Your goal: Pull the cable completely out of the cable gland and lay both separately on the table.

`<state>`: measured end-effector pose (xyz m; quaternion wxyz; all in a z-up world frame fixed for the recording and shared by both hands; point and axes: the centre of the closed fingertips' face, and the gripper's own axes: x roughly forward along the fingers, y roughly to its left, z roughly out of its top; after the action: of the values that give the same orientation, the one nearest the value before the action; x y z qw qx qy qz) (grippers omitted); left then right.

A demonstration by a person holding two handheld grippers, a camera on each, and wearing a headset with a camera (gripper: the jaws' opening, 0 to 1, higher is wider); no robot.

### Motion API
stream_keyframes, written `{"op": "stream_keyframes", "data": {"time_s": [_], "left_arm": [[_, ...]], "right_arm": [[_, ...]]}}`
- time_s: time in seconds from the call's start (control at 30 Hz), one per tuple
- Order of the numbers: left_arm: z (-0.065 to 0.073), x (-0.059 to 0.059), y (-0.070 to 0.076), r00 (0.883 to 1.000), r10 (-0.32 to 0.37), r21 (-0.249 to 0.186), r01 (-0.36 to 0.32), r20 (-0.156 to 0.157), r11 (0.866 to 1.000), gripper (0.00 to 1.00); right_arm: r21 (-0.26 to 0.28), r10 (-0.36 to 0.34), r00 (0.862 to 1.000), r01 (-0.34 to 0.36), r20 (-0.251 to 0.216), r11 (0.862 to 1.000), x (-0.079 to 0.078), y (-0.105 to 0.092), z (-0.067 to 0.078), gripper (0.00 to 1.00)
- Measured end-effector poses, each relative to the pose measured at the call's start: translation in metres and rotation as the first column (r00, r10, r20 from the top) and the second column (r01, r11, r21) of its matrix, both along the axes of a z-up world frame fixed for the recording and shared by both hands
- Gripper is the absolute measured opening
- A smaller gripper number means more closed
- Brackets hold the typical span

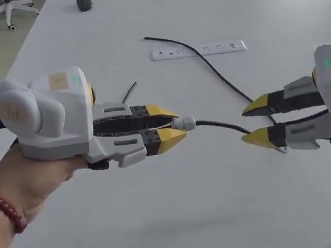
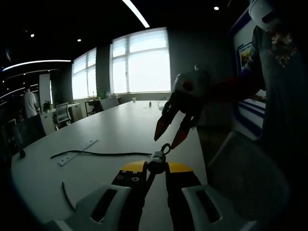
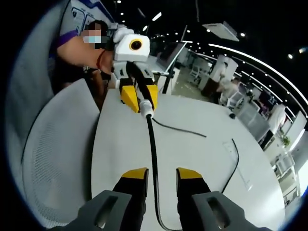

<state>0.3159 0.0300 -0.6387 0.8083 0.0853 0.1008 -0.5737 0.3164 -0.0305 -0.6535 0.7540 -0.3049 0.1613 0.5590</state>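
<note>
My left gripper (image 1: 176,124) is clamped on the white gland (image 1: 185,123), held above the tabletop (image 1: 183,208) with the gland sticking out just past the yellow tips. In the left gripper view the gland (image 2: 156,160) sits pinched between my own tips (image 2: 156,167), and the right gripper (image 2: 167,139) faces me from beyond it. The black cable (image 1: 218,123) is in the gland and runs to the right, passing between the jaws of the right gripper (image 1: 246,125). Those jaws stand apart, one above the cable and one below. I cannot tell whether either pad touches it. Past that gripper the cable drops to the tabletop and trails away across the white power strip (image 1: 198,50). From the right gripper view, the cable (image 3: 153,144) runs straight up the gap between my open tips (image 3: 161,175) to the gland (image 3: 147,111) in the left gripper (image 3: 139,103). A short black scrap (image 1: 129,92) lies on the tabletop behind the left gripper.
</note>
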Motion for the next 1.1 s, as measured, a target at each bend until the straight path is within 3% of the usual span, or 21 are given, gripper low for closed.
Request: {"op": "stream_keyframes", "data": {"time_s": [0.03,0.1,0.17,0.2,0.27,0.33,0.37,0.5,0.7,0.73,0.8,0.87,0.9,1.1], "left_arm": [[-0.001,0.000,0.000,1.000,0.000,-0.001,0.000,-0.003,1.000,0.16],[-0.001,0.000,-0.001,1.000,0.000,0.001,0.000,-0.004,1.000,0.16],[-0.002,-0.001,-0.001,1.000,-0.002,0.001,0.002,-0.004,1.000,0.16],[-0.002,-0.001,-0.002,1.000,-0.002,-0.001,0.002,-0.005,1.000,0.16],[-0.003,-0.001,-0.002,1.000,-0.003,0.001,0.003,-0.005,1.000,0.16],[-0.003,-0.002,-0.002,1.000,-0.002,-0.002,0.002,-0.007,1.000,0.16],[-0.003,-0.002,-0.002,1.000,-0.003,-0.002,0.003,-0.005,1.000,0.16],[-0.002,-0.003,-0.004,1.000,-0.004,-0.003,0.004,-0.003,1.000,0.16],[-0.001,-0.004,-0.005,1.000,-0.007,-0.011,0.007,-0.002,1.000,0.16],[-0.001,-0.005,-0.005,1.000,-0.009,-0.010,0.009,-0.002,1.000,0.16],[-0.001,-0.006,-0.006,1.000,-0.013,-0.008,0.013,0.000,1.000,0.16],[-0.001,-0.006,-0.006,1.000,-0.014,-0.009,0.014,0.001,1.000,0.16],[0.000,-0.006,-0.006,1.000,-0.014,-0.010,0.014,0.001,1.000,0.16],[-0.001,-0.007,-0.007,1.000,-0.023,-0.005,0.023,0.002,1.000,0.16]], "right_arm": [[0.005,0.007,0.999,-0.007,0.039,1.000,0.001,0.005,0.007,0.21],[0.021,0.036,0.999,-0.037,0.039,0.999,-0.007,0.016,0.019,0.22],[0.034,0.056,0.993,-0.060,0.100,0.998,-0.007,0.025,0.032,0.23],[0.033,0.066,0.994,-0.069,0.082,0.997,-0.012,0.028,0.035,0.24],[0.050,0.089,0.988,-0.096,0.125,0.994,-0.014,0.036,0.045,0.27],[0.040,0.095,0.989,-0.101,0.113,0.994,-0.017,0.039,0.047,0.25],[0.032,0.103,0.985,-0.109,0.137,0.994,-0.018,0.042,0.049,0.26],[0.034,0.124,0.981,-0.131,0.152,0.991,-0.021,0.050,0.053,0.26],[-0.021,0.139,0.981,-0.137,0.138,0.990,-0.014,0.046,0.036,0.20],[-0.036,0.144,0.983,-0.141,0.111,0.989,-0.015,0.045,0.029,0.19],[-0.062,0.150,0.982,-0.143,0.116,0.988,-0.013,0.045,0.021,0.18],[-0.091,0.157,0.984,-0.149,0.089,0.985,-0.014,0.043,0.013,0.14],[-0.101,0.162,0.981,-0.152,0.105,0.983,-0.012,0.043,0.011,0.13],[-0.109,0.167,0.982,-0.157,0.086,0.982,-0.012,0.046,0.008,0.06]]}}
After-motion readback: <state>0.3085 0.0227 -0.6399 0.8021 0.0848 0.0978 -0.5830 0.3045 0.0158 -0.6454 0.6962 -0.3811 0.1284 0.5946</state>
